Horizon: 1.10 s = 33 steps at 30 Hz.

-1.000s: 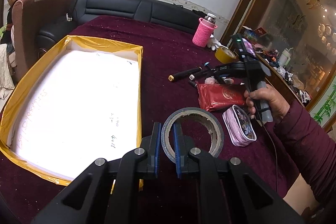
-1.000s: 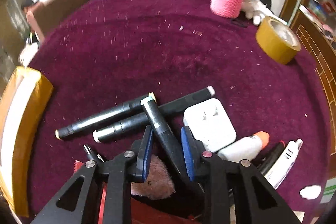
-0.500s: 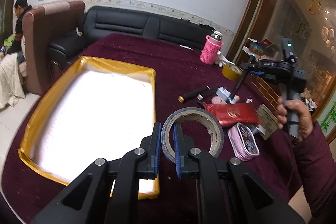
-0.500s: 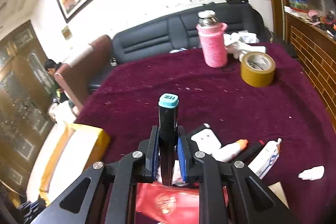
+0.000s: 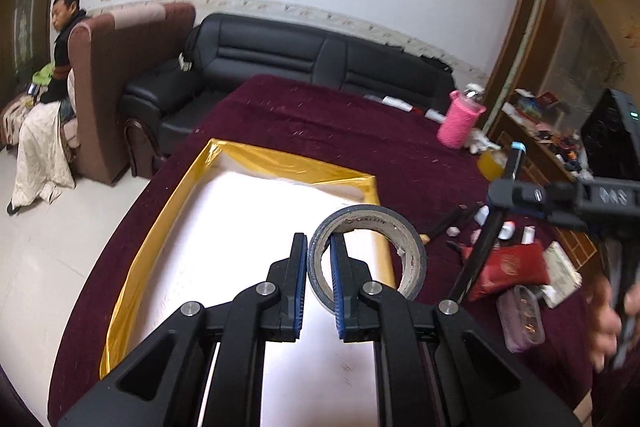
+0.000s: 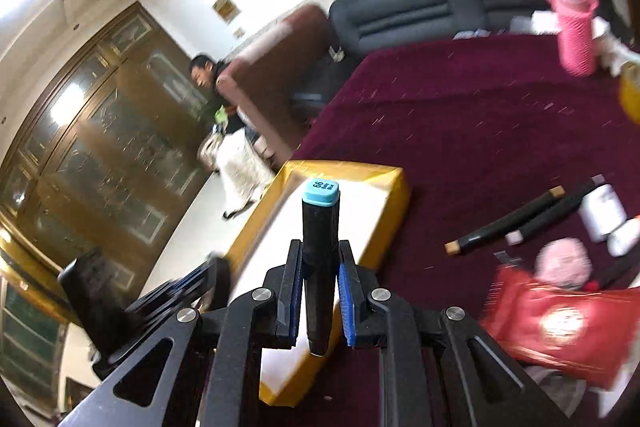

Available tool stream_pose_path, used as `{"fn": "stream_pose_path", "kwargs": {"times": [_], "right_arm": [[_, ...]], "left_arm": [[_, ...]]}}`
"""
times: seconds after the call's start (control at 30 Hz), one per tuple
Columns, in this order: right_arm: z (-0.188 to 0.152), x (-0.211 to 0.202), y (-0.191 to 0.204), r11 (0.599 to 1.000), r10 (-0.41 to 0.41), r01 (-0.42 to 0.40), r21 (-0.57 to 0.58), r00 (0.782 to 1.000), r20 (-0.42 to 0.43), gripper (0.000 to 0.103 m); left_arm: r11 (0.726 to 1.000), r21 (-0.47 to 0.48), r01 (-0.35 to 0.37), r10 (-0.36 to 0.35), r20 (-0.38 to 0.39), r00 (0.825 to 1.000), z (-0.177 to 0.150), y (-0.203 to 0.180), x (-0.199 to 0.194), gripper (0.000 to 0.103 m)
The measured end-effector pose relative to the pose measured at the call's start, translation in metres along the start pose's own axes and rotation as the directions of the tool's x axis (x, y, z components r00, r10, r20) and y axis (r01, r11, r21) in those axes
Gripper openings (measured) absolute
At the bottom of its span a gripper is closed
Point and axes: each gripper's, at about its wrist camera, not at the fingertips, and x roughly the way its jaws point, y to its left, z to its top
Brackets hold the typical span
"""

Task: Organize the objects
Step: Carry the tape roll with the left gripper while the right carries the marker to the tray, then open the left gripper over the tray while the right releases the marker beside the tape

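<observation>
Left wrist view first: the left gripper [image 5: 319, 281] is clamped on the wall of a grey tape roll [image 5: 368, 255], one pad outside the ring and one inside. The roll hangs up in the air over the near right edge of the tray with gold-taped walls [image 5: 256, 157], which sits on the dark red tablecloth [image 5: 328, 119]. Off to the right you can see the right gripper [image 5: 505, 191] holding a black marker [image 5: 486, 239] that slants up with its light blue cap on top. Under it there's a jumble on the cloth: a red pouch [image 5: 510, 269], a small pink pouch [image 5: 524, 319], more markers. Further back stand a pink knit-covered bottle [image 5: 458, 125] and a yellow tape roll [image 5: 492, 163].

Right wrist view: the right gripper [image 6: 319, 289] has its blue pads squeezed on that black marker [image 6: 320, 267], which stands upright between them, light blue cap up. It's off the table, in front of the near corner of the tray [image 6: 394, 187]. The left gripper [image 6: 188, 291] shows as a dark blur at lower left. Two other black markers [image 6: 516, 223] lie on the tablecloth [image 6: 460, 115] to the right, with the red pouch [image 6: 560, 327] blurry nearer the camera. The pink bottle [image 6: 574, 31] is at the far right.
</observation>
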Motion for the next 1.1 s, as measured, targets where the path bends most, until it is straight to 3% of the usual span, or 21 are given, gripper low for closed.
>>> {"fn": "stream_pose_path", "kwargs": {"times": [0.1,0.33,0.73,0.83,0.9,0.97,1.0,1.07,1.1], "right_arm": [[0.001,0.037,0.002,1.000,0.005,-0.004,0.026,0.998,-0.062,0.018],[0.013,0.107,-0.012,0.994,-0.088,0.097,0.058,0.986,-0.144,0.018],[0.042,0.142,-0.045,0.973,-0.196,0.211,0.095,0.970,-0.143,0.018],[0.045,0.140,-0.048,0.967,-0.220,0.233,0.101,0.967,-0.132,0.020],[0.044,0.134,-0.053,0.970,-0.186,0.203,0.137,0.974,-0.127,0.022],[0.043,0.129,-0.056,0.970,-0.158,0.175,0.167,0.981,-0.113,0.025],[0.042,0.123,-0.056,0.970,-0.155,0.170,0.172,0.983,-0.096,0.027],[0.041,0.113,-0.053,0.973,-0.152,0.162,0.165,0.986,-0.073,0.032],[0.040,0.107,-0.051,0.974,-0.160,0.168,0.155,0.985,-0.060,0.040]], "left_arm": [[1.000,0.003,-0.030,0.030,-0.038,0.999,0.006,0.009,0.025,0.011],[0.998,-0.006,-0.063,0.062,-0.105,0.993,0.019,0.020,0.072,0.011],[0.997,-0.013,-0.072,0.068,-0.204,0.977,0.036,0.020,0.137,0.011],[0.998,-0.027,-0.058,0.051,-0.220,0.974,0.038,0.017,0.147,0.019],[0.998,-0.028,-0.054,0.047,-0.205,0.978,0.038,0.015,0.145,0.029],[0.998,-0.032,-0.052,0.046,-0.184,0.982,0.040,0.015,0.138,0.049],[0.998,-0.039,-0.049,0.042,-0.166,0.985,0.040,0.014,0.133,0.051],[0.997,-0.066,-0.050,0.040,-0.152,0.988,0.040,0.015,0.125,0.060],[0.995,-0.089,-0.038,0.025,-0.146,0.989,0.037,0.016,0.120,0.061]]}}
